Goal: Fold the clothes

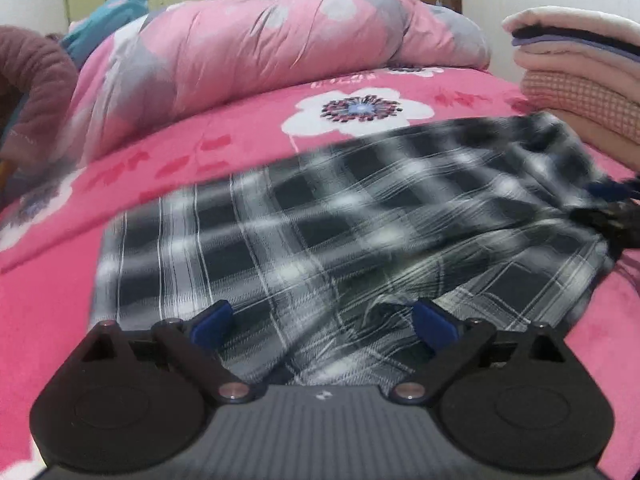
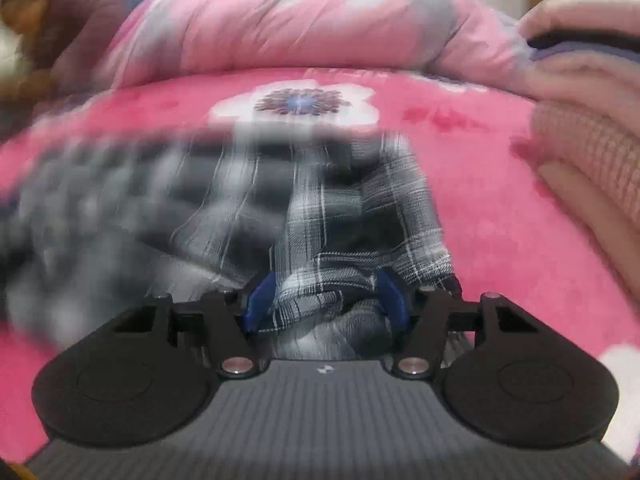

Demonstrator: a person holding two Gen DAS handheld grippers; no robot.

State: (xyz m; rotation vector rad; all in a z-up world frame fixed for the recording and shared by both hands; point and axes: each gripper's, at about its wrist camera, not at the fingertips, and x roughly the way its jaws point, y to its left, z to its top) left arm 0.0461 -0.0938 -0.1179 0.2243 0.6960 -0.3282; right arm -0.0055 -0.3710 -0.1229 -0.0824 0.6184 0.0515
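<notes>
A black-and-white plaid garment [image 1: 320,216] lies spread on the pink flowered bed [image 1: 248,132]. My left gripper [image 1: 323,320] hovers over its near edge, open, with blue fingertips [image 1: 212,318] wide apart and cloth lying flat beneath them. In the right wrist view, my right gripper [image 2: 325,302] is shut on a bunched fold of the plaid garment [image 2: 332,216], which fills the gap between the blue pads [image 2: 260,304]. The right gripper also shows in the left wrist view as a dark shape [image 1: 612,216] at the cloth's right edge, with creases running toward it.
A rolled pink and grey quilt [image 1: 280,40] lies across the far side of the bed. A stack of folded beige and dark clothes [image 1: 580,64] stands at the right. A maroon fleece item [image 1: 36,80] and something teal [image 1: 116,12] sit at the far left.
</notes>
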